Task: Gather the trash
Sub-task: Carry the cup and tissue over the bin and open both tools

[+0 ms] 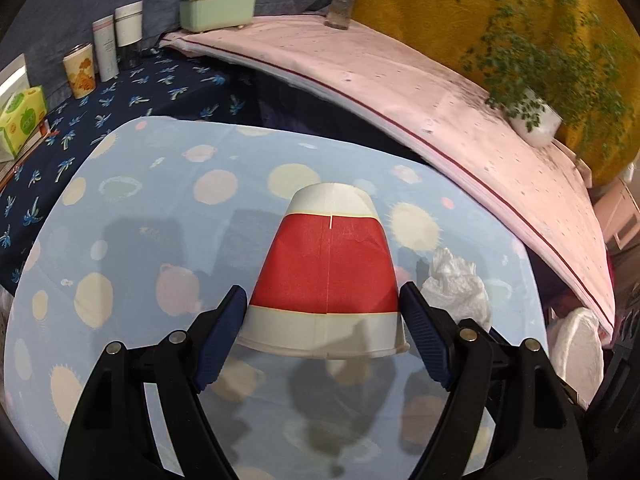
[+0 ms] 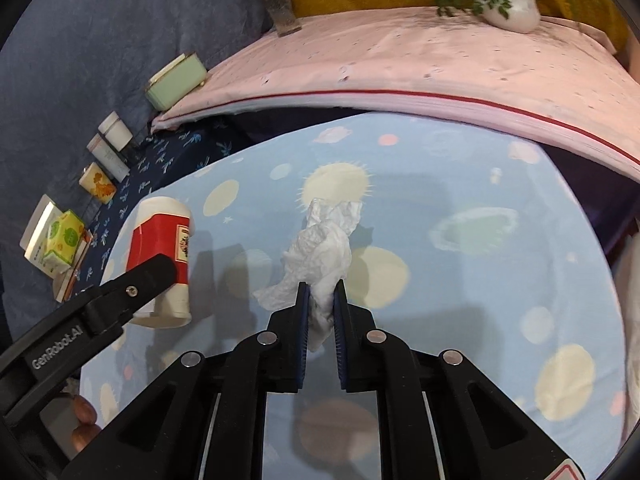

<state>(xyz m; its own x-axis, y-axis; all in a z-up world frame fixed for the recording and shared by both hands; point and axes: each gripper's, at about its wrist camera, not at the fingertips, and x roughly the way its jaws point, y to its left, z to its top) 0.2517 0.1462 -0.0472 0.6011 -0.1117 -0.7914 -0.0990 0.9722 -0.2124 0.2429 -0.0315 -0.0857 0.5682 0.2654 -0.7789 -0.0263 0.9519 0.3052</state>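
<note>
Red-and-white paper cup (image 1: pixel 326 276) sits upside down between my left gripper (image 1: pixel 323 322) pads (image 1: pixel 224 330), wide rim nearest me. Jaws stand wide, each pad at the cup's flank near the rim; it looks gripped there, though contact on the right side is hard to confirm. Holding near the rim likely gives the widest, stiffest part to squeeze.

My right gripper (image 2: pixel 321 312) is clenched on a crumpled white tissue (image 2: pixel 320 248), jaws nearly together, the wad bulging out ahead of the tips. Soft stuff needs a tight pinch.

Both pieces hang over the blue spotted cloth (image 2: pixel 480 280). No bin visible in either view. Tissue box (image 1: pixel 22 114), tumblers and potted plant (image 1: pixel 536 116) sit well apart, not trash.
</note>
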